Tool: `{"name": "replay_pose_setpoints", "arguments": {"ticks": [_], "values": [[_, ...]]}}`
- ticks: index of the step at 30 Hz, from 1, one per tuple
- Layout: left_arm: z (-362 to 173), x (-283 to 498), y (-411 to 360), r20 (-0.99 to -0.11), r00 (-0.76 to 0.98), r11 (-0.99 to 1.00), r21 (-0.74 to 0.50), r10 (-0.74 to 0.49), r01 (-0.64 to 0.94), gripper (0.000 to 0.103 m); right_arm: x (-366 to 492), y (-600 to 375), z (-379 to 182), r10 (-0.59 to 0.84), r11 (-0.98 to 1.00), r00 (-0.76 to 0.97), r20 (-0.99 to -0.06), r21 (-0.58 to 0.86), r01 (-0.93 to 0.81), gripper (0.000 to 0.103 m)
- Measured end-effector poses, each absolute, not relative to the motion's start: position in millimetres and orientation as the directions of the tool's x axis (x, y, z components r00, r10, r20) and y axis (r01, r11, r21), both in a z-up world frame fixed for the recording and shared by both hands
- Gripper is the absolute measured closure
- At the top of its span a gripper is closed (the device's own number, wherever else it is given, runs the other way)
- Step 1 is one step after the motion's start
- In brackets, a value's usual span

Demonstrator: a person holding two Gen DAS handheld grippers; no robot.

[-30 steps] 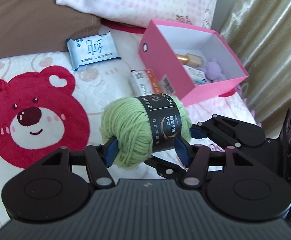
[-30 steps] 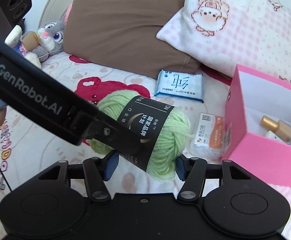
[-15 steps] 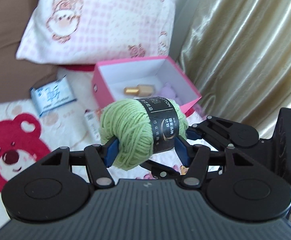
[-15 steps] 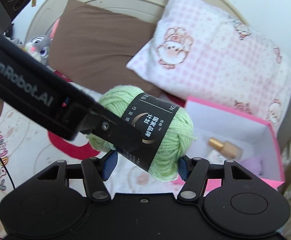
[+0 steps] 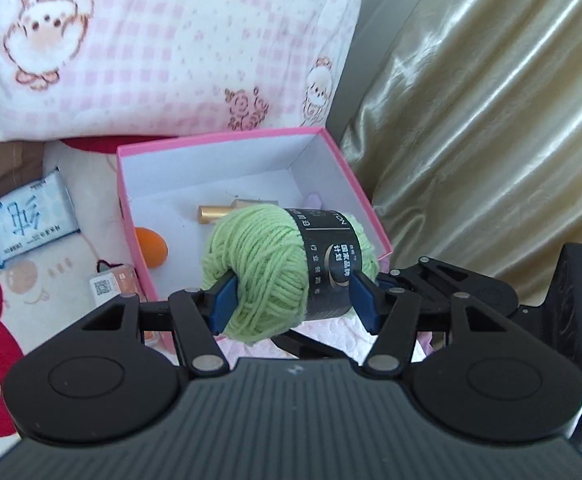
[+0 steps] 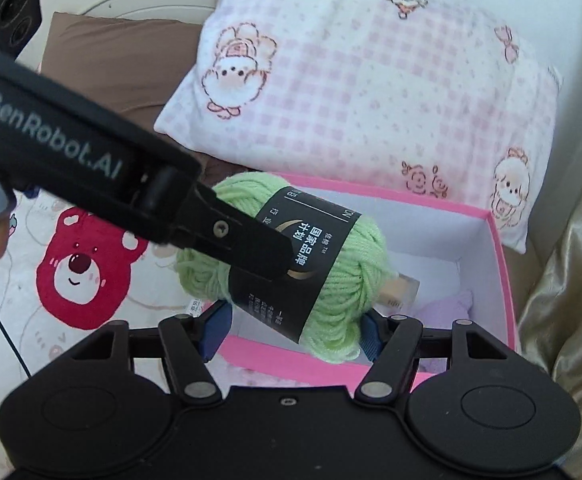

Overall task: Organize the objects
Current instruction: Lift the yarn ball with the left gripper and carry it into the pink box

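Observation:
A light green yarn ball [image 5: 259,264] with a black label hangs over the open pink box [image 5: 227,142]. My left gripper [image 5: 291,300] is shut on it, blue pads pressing its two ends. In the right wrist view the yarn ball [image 6: 343,280] sits between the fingers of my right gripper [image 6: 291,332], whose jaws are opening; its pads stand just off the wool. One of the left gripper's fingers [image 6: 243,236] crosses in front of the ball. The right gripper's fingers [image 5: 443,276] show under and to the right of the ball.
Inside the box lie a gold-capped bottle [image 5: 215,213], an orange egg-shaped sponge [image 5: 151,246] and a purple plush [image 6: 447,306]. A blue tissue pack [image 5: 27,216] and a small packet [image 5: 111,284] lie left of it. Pink checked pillow [image 5: 171,40] behind, gold curtain [image 5: 491,120] right.
Both grippers rose and carried the yarn ball from above the bear blanket to over the pink box. The right gripper's pads have spread a little off the ball.

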State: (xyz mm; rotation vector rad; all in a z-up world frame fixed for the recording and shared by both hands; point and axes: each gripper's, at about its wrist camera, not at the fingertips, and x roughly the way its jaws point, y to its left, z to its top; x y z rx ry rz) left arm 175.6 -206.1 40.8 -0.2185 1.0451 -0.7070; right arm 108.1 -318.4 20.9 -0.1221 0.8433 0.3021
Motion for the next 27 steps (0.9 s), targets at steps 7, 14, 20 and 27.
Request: {"name": "replay_pose_setpoints", "arguments": {"ticks": [7, 14, 20, 27], "values": [[1.0, 218.2, -225.7, -0.768, 0.231, 0.797, -0.537, -0.597, 0.276, 0.046, 147.9, -351.8, -6.0, 0.248, 0.965, 0.539, -0.805, 0.159, -0.207, 0.032], [-12.7, 227.6, -223.8, -0.778, 0.248, 0.813, -0.520, -0.577, 0.261, 0.046, 170.9, -374.0, -32.4, 0.378, 0.924, 0.468, -0.799, 0.356, -0.138, 0.035], [-34.7, 237.0, -228.2, -0.829, 0.211, 0.850, -0.470, -0.518, 0.239, 0.046, 181.3, -367.5, -49.5, 0.378, 0.925, 0.429, -0.820, 0.358, -0.130, 0.037], [-42.4, 231.7, -239.3, -0.804, 0.178, 0.815, -0.518, -0.567, 0.258, 0.049, 189.6, -366.8, -65.7, 0.287, 0.957, 0.403, -0.869, 0.278, -0.083, 0.038]]}}
